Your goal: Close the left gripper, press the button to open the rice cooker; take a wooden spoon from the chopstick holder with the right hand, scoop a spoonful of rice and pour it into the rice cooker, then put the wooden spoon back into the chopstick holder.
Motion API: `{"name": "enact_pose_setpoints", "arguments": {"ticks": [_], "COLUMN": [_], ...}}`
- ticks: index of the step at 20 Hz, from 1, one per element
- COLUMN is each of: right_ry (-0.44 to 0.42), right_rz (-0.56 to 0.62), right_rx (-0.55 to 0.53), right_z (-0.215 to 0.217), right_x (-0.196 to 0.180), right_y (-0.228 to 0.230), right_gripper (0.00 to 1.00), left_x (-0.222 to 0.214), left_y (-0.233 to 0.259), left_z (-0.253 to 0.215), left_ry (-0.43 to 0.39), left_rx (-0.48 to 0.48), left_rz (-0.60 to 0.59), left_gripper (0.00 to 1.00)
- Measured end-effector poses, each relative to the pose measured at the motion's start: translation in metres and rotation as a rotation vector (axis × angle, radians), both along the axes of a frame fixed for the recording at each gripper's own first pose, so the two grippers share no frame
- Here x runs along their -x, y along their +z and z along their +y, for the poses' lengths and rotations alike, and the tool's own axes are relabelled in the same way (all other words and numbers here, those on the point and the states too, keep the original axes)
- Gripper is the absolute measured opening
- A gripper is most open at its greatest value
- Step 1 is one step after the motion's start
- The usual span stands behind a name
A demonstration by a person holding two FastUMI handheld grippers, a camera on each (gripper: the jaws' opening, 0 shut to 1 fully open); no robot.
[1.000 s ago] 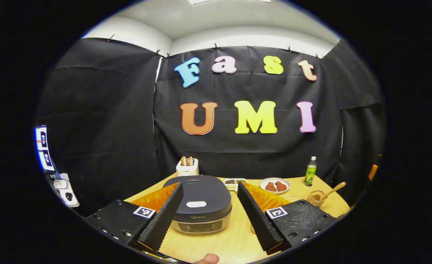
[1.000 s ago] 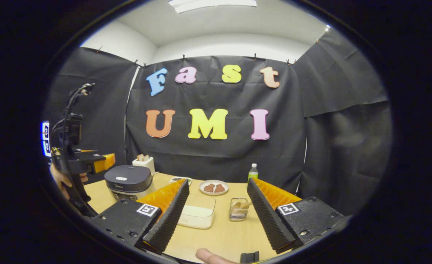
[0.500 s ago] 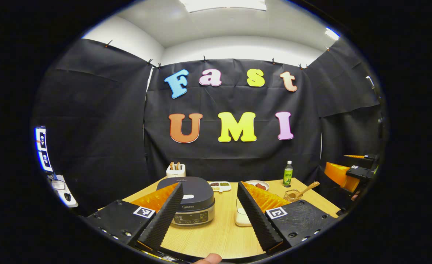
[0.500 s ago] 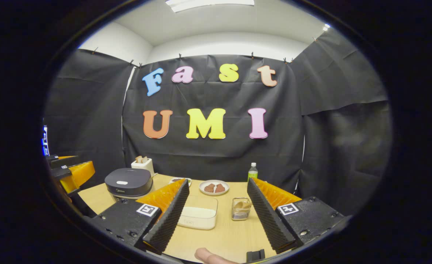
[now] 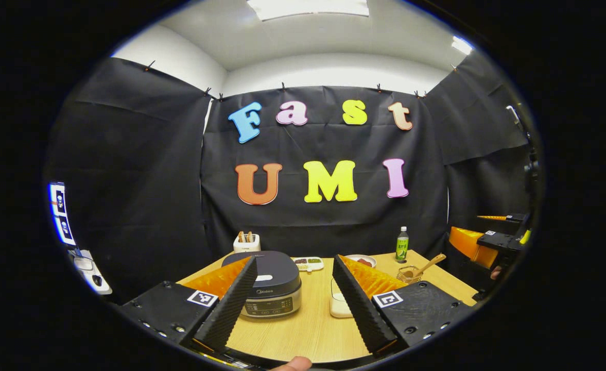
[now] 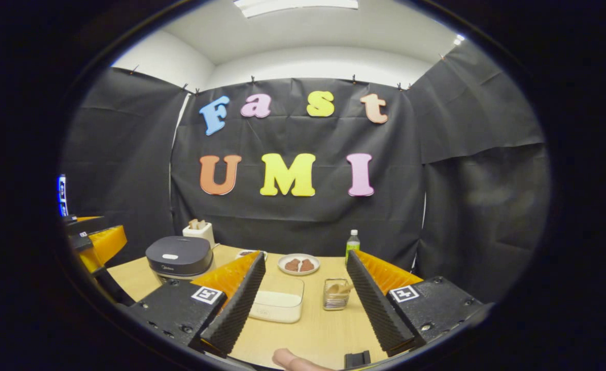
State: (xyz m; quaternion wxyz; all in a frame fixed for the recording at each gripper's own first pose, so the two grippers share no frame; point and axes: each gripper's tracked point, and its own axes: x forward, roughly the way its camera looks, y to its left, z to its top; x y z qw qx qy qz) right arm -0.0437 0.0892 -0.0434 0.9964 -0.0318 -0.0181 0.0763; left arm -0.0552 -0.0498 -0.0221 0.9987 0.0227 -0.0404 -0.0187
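Left tongs (image 5: 295, 296) spread wide, empty, short of rice cooker (image 5: 269, 281). Right tongs (image 6: 305, 299) likewise gaping, holding nothing.

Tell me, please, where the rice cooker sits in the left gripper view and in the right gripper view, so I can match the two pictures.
Left gripper view: the rice cooker stands low and left of centre, lid shut, partly behind the gripper's own left finger.
Right gripper view: the rice cooker stands at lower left on the table, beyond the gripper's left finger.
Shared landmark: the green bottle at the table's far edge.
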Motion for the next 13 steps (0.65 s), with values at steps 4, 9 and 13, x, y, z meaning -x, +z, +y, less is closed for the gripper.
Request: {"name": "enact_pose_setpoints", "arguments": {"ticks": [4,9,13], "right_ry": [0.008,0.018,0.016], "right_rz": [0.011,0.012,0.018], "right_rx": [0.002,0.007,0.011], "right_z": [0.000,0.000,-0.002], "right_x": [-0.001,-0.002,-0.004], "right_y": [-0.005,-0.009,-0.013], "right_gripper": [1.00,1.00,0.99], "left_x": [-0.002,-0.002,-0.002], "left_y": [0.000,0.002,0.003], "left_z": [0.003,-0.001,-0.009], "left_ry": [0.012,0.002,-0.014], "left_rx": [0.001,-0.004,-0.020], "left_rz": [-0.006,-0.021,-0.038], "left_gripper": [0.94,0.94,0.94]}}
